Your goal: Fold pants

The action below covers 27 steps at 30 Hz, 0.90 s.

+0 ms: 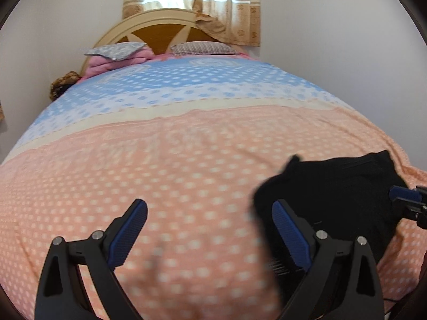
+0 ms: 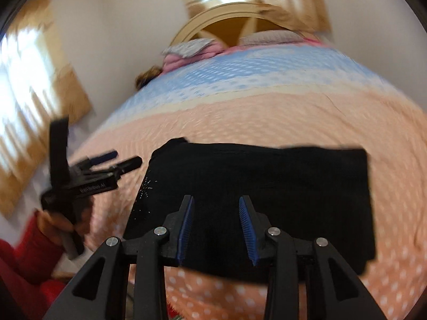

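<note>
The black pants [image 2: 267, 202] lie folded into a compact rectangle on the bed, near its front edge. In the left wrist view they [image 1: 341, 197] sit at the right. My left gripper [image 1: 209, 208] is open and empty, above the bedspread to the left of the pants; it also shows in the right wrist view [image 2: 125, 158]. My right gripper [image 2: 216, 200] is open and empty, just over the near part of the pants. Its tip shows at the right edge of the left wrist view [image 1: 405, 200].
The bed carries a dotted peach and blue bedspread [image 1: 186, 144]. Pillows [image 1: 202, 48] and a pink blanket [image 1: 112, 64] lie by the wooden headboard [image 1: 160, 32]. A curtained window [image 1: 192, 0] is behind. Walls flank the bed.
</note>
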{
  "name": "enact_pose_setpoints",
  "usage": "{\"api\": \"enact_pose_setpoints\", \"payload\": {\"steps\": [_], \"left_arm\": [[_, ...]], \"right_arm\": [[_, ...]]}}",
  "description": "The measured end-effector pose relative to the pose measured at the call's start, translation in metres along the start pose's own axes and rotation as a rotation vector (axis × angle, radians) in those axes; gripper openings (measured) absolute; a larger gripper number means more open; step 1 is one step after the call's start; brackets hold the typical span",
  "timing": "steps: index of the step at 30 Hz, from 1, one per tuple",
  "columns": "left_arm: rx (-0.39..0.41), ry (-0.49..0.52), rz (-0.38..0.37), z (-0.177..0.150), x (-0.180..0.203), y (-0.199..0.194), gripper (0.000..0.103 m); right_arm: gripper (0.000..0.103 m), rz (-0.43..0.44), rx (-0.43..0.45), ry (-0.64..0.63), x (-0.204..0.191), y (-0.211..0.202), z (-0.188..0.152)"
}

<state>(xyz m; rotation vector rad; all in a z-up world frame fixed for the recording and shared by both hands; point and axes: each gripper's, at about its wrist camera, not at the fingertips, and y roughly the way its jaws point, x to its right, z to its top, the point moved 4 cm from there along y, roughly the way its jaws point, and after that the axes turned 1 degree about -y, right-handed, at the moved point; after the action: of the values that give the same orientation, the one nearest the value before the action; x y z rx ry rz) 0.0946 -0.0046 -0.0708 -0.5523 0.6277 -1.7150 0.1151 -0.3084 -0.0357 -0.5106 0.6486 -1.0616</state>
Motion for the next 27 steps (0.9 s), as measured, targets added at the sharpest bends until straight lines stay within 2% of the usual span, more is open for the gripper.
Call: {"api": "enact_pose_setpoints", "payload": {"steps": [4, 7, 10, 11, 12, 15, 19, 21, 23, 27], "left_arm": [[-0.001, 0.102, -0.004, 0.0, -0.009, 0.01, 0.095], [-0.046, 0.202, -0.069, -0.007, 0.005, 0.025, 0.09], [-0.056, 0.276, -0.051, -0.009, 0.018, 0.043, 0.085], [-0.071, 0.285, -0.07, -0.008, 0.023, 0.049, 0.084], [-0.08, 0.29, -0.092, -0.007, 0.027, 0.053, 0.083], [-0.065, 0.32, -0.101, 0.003, 0.038, 0.063, 0.083], [-0.034, 0.274, -0.108, 0.037, 0.047, 0.077, 0.083], [0.004, 0.257, -0.072, 0.058, 0.044, 0.079, 0.083], [0.046, 0.223, -0.05, 0.076, 0.033, 0.071, 0.083], [0.073, 0.17, -0.088, 0.078, 0.009, 0.038, 0.084]], "right_arm": [[0.037, 0.149, -0.049, -0.011, -0.04, 0.03, 0.009], [0.037, 0.13, -0.057, -0.036, -0.055, 0.046, 0.009], [0.037, 0.117, -0.101, 0.003, -0.051, 0.06, -0.007], [0.037, 0.114, -0.122, 0.024, -0.047, 0.064, -0.012], [0.037, 0.127, -0.139, 0.055, -0.04, 0.069, -0.021], [0.036, 0.191, -0.109, 0.14, -0.027, 0.063, -0.027], [0.035, 0.241, -0.116, 0.216, -0.016, 0.065, -0.028], [0.035, 0.245, -0.115, 0.224, -0.016, 0.064, -0.029], [0.035, 0.239, -0.113, 0.222, -0.019, 0.064, -0.03], [0.035, 0.234, -0.1, 0.216, -0.019, 0.064, -0.03]]}}
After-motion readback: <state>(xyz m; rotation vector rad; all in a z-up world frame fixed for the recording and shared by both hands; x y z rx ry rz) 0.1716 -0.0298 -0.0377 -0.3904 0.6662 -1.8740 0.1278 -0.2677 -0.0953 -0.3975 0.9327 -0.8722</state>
